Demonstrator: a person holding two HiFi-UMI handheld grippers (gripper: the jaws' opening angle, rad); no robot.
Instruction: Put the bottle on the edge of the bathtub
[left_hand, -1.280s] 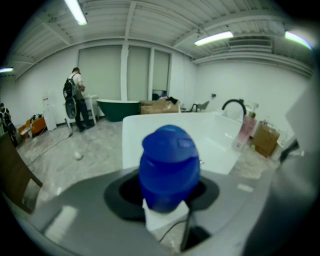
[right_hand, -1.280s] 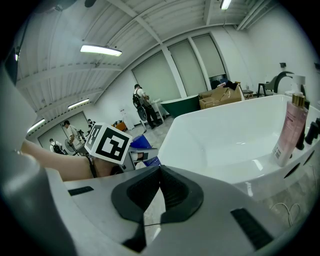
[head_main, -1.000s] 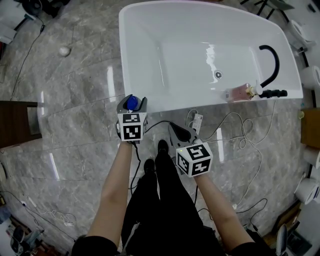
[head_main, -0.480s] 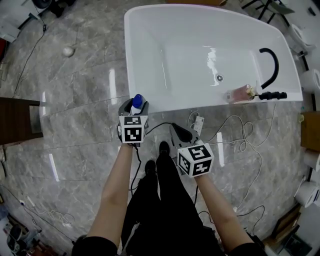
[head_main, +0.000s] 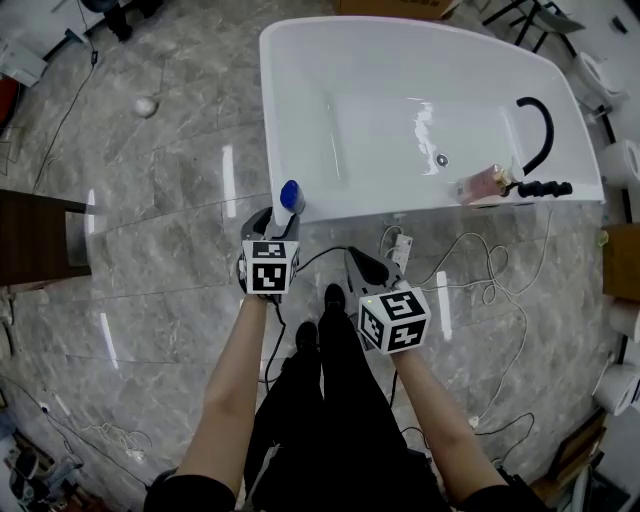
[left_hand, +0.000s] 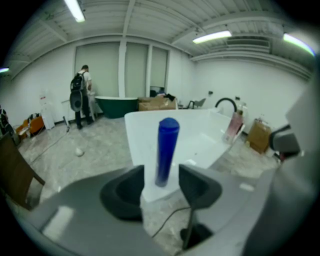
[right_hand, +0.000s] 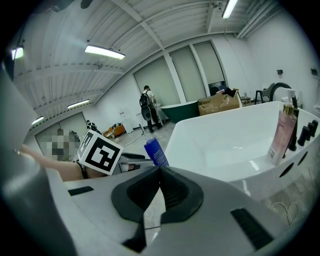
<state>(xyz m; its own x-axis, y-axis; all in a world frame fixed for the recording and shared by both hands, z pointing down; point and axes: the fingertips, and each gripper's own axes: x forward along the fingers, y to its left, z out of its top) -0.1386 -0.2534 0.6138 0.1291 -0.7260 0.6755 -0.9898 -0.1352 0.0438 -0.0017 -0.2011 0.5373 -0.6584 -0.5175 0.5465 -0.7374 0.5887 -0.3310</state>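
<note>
A tall blue bottle stands upright on the near left corner of the white bathtub's rim. My left gripper sits just behind it. In the left gripper view the blue bottle rises in the gap of the left gripper; the jaws are closing, with space showing on both sides of the bottle. My right gripper hovers over the floor in front of the tub, shut and empty. The right gripper view shows the right gripper with its pads together, and the bottle beyond them.
A pink bottle stands on the tub's right rim beside a black faucet. White cables and a power strip lie on the marble floor before the tub. Dark furniture is at left. A person stands far off.
The blue bottle was gripped in the left gripper short of the tub; now it stands on the tub's corner, and the left jaws no longer press on it.
</note>
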